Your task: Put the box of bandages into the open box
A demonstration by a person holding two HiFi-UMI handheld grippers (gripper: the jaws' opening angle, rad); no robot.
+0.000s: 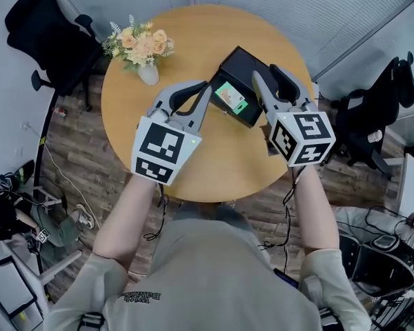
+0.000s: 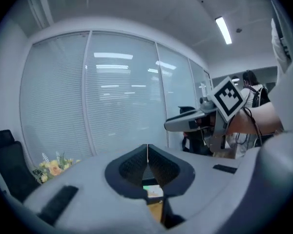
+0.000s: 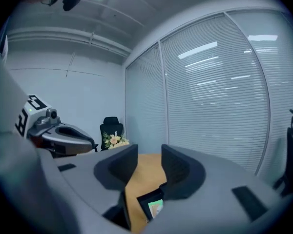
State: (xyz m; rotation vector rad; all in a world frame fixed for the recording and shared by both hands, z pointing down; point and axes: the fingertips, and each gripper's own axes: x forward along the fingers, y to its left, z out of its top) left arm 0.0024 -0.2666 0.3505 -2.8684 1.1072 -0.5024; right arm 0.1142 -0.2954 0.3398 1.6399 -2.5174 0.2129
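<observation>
Head view: the box of bandages [image 1: 230,97] lies on the bench [image 1: 193,40], seemingly already inside the black open box [image 1: 247,66], at its near-left end.

Left gripper view: the left gripper [image 2: 147,147] has its fingers pressed together, empty.

Right gripper view: the right gripper [image 3: 150,155] has its fingers partly apart, with nothing between them.

The carton is probably light, thin card that dents easily, so it wants a gentle pinch across its narrow sides.

Bright, even light from a ceiling strip [image 2: 223,29]; gripper views fisheye-warped, dark-cornered.
</observation>
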